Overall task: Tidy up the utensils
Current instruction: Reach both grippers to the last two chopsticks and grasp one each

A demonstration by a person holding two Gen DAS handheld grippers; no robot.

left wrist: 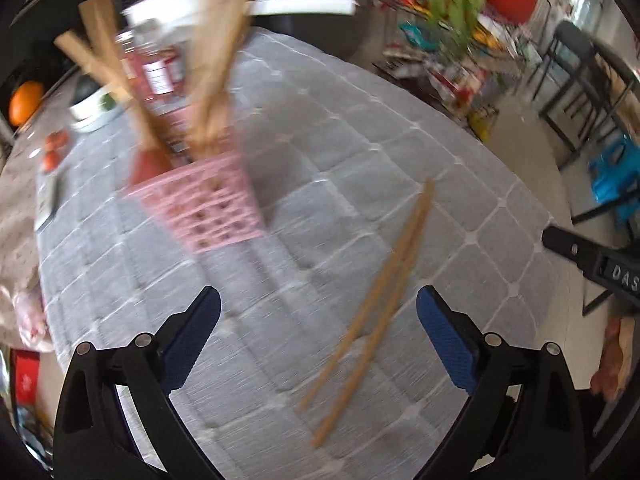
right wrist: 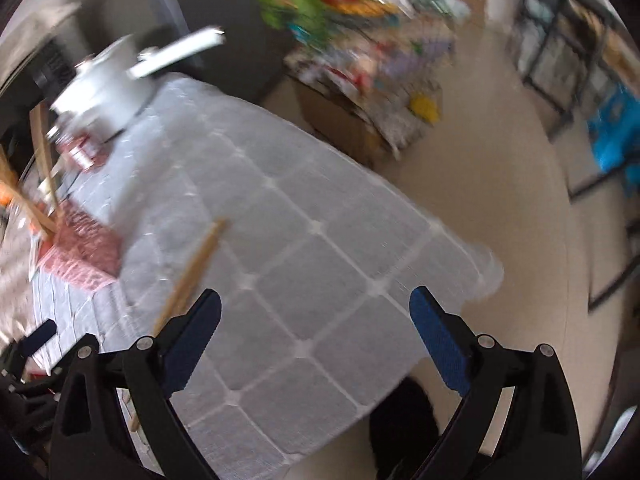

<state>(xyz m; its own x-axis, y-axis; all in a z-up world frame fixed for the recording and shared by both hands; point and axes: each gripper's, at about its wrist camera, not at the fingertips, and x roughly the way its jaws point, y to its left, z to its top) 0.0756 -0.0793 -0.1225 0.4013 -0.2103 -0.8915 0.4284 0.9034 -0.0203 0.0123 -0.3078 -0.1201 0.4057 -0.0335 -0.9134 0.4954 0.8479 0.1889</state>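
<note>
A pair of wooden chopsticks [left wrist: 380,300] lies on the grey quilted tablecloth [left wrist: 340,140], just ahead of my left gripper [left wrist: 318,312] and nearer its right finger. The left gripper is open and empty above the cloth. A pink slotted basket [left wrist: 208,204] holds several upright wooden utensils [left wrist: 212,64] at the far left. In the right wrist view the chopsticks [right wrist: 192,268] run behind the left finger, and the basket [right wrist: 80,252] sits at the left. My right gripper [right wrist: 316,316] is open and empty over the table's near corner.
A white pot [left wrist: 176,12] with a long handle, a red-labelled jar [left wrist: 156,72], a white bowl [left wrist: 94,106] and an orange [left wrist: 25,102] stand at the back left. The table edge [right wrist: 460,248] drops to the floor on the right. Black chairs [left wrist: 580,80] and cluttered shelves stand beyond.
</note>
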